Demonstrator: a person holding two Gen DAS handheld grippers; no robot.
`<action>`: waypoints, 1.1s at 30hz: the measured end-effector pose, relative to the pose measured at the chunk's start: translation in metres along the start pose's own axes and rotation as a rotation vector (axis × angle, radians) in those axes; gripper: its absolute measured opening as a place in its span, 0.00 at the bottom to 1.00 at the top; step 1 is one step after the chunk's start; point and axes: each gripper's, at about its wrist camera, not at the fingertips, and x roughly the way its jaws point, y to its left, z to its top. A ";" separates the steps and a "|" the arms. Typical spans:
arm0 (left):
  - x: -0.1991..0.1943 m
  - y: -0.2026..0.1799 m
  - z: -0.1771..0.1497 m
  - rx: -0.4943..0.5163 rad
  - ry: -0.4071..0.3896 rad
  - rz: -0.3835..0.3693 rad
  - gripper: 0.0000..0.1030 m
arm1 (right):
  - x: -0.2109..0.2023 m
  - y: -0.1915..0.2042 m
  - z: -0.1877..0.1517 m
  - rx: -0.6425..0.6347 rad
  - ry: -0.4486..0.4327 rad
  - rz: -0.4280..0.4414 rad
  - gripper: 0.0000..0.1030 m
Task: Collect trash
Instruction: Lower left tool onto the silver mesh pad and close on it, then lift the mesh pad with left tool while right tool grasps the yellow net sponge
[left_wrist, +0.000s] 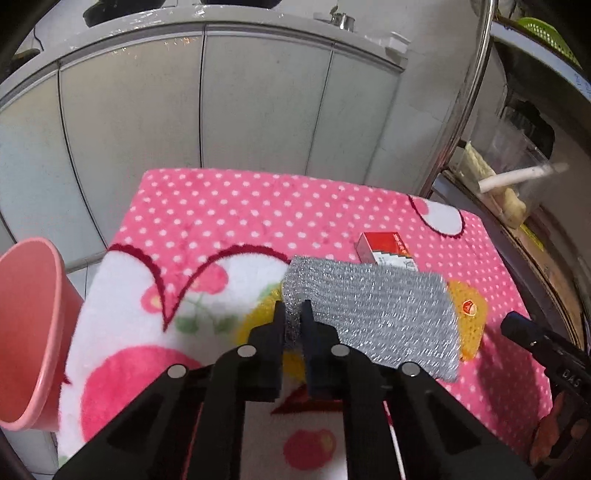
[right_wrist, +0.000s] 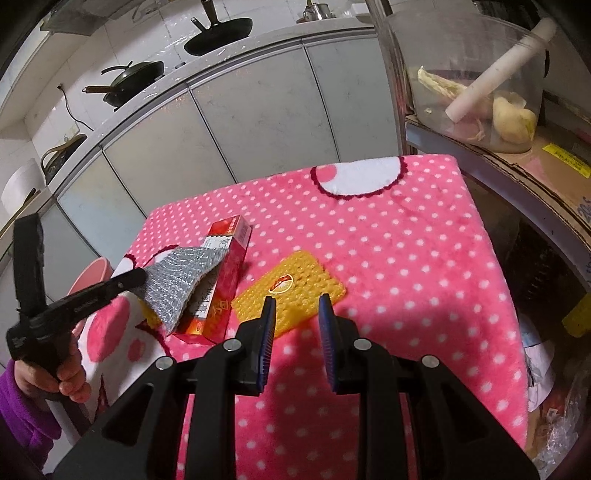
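Two grippers are over the pink dotted blanket (right_wrist: 388, 236), and three bits of trash are in play: one silver scouring pad, one yellow sponge, one red box. The left gripper (left_wrist: 293, 314) has its jaws pinched tight on the near left corner of the silver pad (left_wrist: 369, 314), which hangs lifted and tilted above the blanket; in the right wrist view that same pad (right_wrist: 181, 280) sticks out from the left gripper's tip (right_wrist: 142, 275), and it covers part of the box behind it. The hand (right_wrist: 64, 373) on that gripper's handle shows with a purple sleeve (right_wrist: 22, 417) at the near left. The red box (right_wrist: 221, 280) lies on the blanket, long side running near to far, just left of the sponge; from the left wrist only its far end (left_wrist: 388, 251) peeks over the pad. The yellow sponge (right_wrist: 291, 291) lies flat, a round red and gold sticker on its top, and from the left wrist only its right edge (left_wrist: 467, 306) shows beyond the pad. The right gripper (right_wrist: 295, 306) hovers at the sponge's near edge, its jaws parted and nothing between the two blue pads (right_wrist: 267, 343); whether the tips touch the sponge cannot be told. One pink bucket (left_wrist: 33, 332) stands off the blanket's left side, well apart from the sponge. Beyond the blanket run grey cabinet doors (right_wrist: 258, 110).
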 end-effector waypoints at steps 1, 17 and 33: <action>-0.005 0.001 0.001 -0.009 -0.012 -0.010 0.06 | 0.000 0.000 0.000 0.001 0.001 -0.001 0.23; -0.102 0.004 0.015 -0.058 -0.202 -0.159 0.05 | 0.034 -0.001 0.006 0.057 0.089 -0.003 0.40; -0.111 0.009 0.005 -0.091 -0.175 -0.112 0.05 | 0.028 0.012 0.006 -0.003 0.010 0.003 0.11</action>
